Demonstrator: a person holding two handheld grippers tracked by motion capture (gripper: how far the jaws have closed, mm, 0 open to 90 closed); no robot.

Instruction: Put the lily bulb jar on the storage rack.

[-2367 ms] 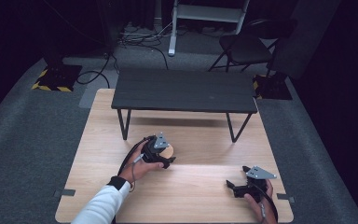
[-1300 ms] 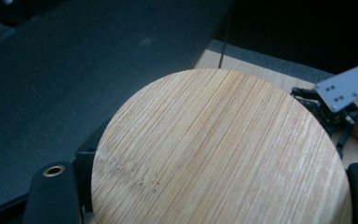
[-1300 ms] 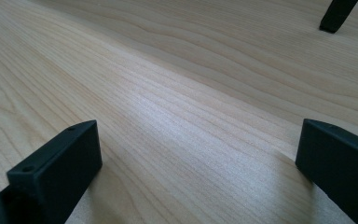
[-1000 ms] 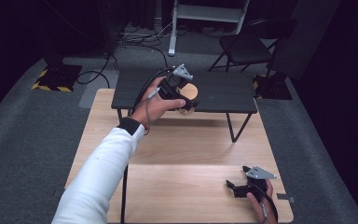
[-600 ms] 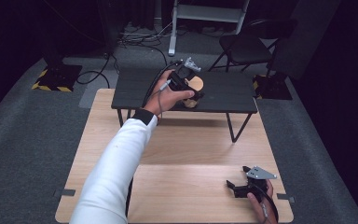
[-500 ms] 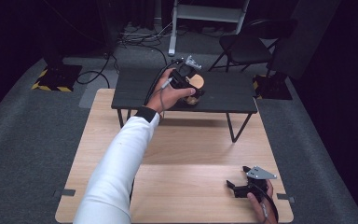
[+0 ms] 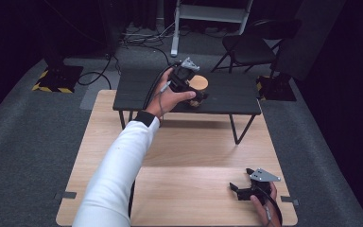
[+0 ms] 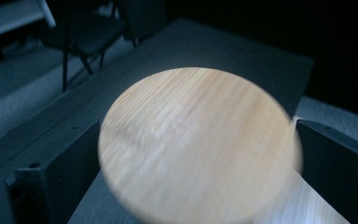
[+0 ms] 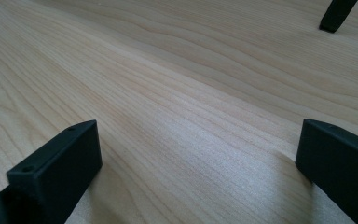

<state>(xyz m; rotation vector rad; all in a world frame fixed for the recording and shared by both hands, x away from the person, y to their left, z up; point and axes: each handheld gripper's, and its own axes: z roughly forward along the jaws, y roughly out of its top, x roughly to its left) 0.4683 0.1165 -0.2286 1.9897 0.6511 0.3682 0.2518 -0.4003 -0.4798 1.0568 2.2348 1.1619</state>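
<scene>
Left gripper (image 7: 196, 94) has carried the wooden disc (image 7: 199, 83) onto the black bench (image 7: 231, 94), jaws clamping it; right gripper (image 7: 244, 189) jaws wide

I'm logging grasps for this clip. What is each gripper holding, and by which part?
The left gripper holds a round wooden disc by its opposite edges, one jaw on each side, over the black bench. The right gripper holds nothing; its jaws are open.

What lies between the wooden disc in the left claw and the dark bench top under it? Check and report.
Nothing visible. The wooden disc sits between the left claw jaws over the dark bench, and the bench top around it looks bare. Whether the disc already touches the top cannot be told. The right claw rests open, far off on the light table.
</scene>
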